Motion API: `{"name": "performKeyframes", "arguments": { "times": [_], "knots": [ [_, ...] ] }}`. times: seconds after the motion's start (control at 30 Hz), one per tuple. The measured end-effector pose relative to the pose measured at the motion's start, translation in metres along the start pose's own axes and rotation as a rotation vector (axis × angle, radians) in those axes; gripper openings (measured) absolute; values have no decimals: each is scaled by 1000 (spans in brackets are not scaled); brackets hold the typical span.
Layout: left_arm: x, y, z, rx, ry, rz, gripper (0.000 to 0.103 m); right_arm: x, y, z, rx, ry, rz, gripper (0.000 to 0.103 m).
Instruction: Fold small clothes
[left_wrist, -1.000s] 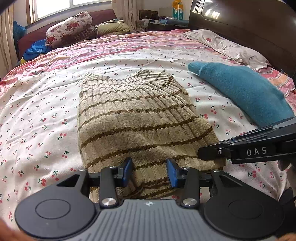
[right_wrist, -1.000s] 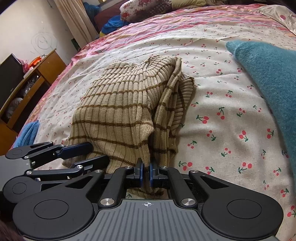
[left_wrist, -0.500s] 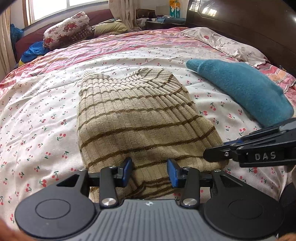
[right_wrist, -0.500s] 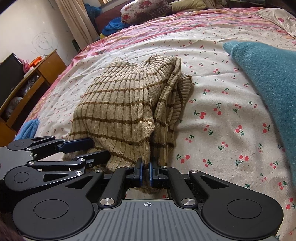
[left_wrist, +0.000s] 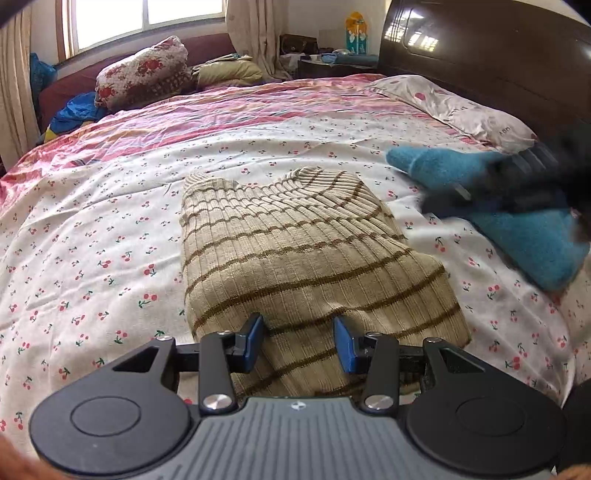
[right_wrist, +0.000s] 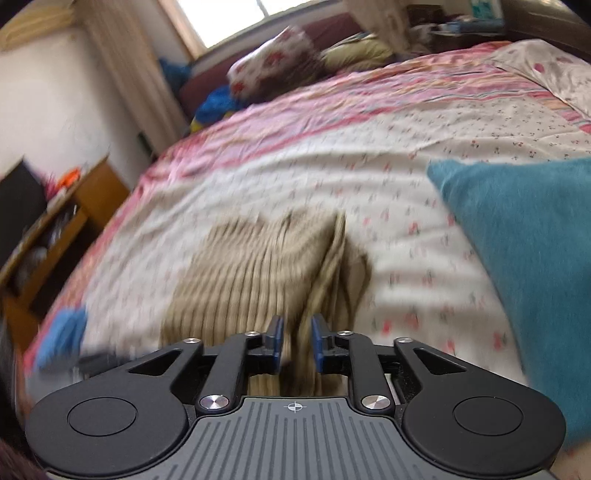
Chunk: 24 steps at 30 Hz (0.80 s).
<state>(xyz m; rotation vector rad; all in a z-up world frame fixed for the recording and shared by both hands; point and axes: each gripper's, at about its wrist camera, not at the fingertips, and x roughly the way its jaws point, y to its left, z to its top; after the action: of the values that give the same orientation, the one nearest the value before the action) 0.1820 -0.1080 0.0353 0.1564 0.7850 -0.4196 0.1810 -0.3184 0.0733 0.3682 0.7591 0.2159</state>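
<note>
Blurring smears whole right-wrist view; sweater there only tan streaks. Right gripper jaws parted by narrow gap, nothing held; near edge of sweater hidden under them. From left wrist, right gripper shows as dark smear over blue garment. Left gripper jaws wide open, empty. Sweater folded on bedspread, straight ahead of both jaws, long axis running away from them, neck at far end.

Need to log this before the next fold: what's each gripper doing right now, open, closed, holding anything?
Left gripper: open, holding nothing, jaws apart over the striped sweater.
Right gripper: open, jaws parted, holding nothing; view is blurred.
</note>
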Motion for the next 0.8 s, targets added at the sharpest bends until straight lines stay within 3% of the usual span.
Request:
{"name": "performKeyframes", "arguments": {
  "times": [0.07, 0.37, 0.4, 0.47, 0.67, 0.8],
  "knots": [
    [3, 0, 0, 2, 4, 3, 48, 18, -5, 16, 57, -11, 6, 33],
    [10, -3, -5, 13, 10, -4, 49, 98, -4, 34, 87, 84, -41, 37],
    [10, -3, -6, 13, 10, -5, 49, 98, -5, 34, 95, 81, -39, 35],
    [9, -2, -5, 10, 10, -10, 49, 93, -8, 35, 116, 66, -16, 17],
    [-6, 5, 3, -15, -78, -44, 49, 55, -29, 24, 142, -24, -4, 14],
    [14, 3, 8, -4, -39, -19, 50, 64, -41, 11, 154, -3, -52, 14]
  ]
}}
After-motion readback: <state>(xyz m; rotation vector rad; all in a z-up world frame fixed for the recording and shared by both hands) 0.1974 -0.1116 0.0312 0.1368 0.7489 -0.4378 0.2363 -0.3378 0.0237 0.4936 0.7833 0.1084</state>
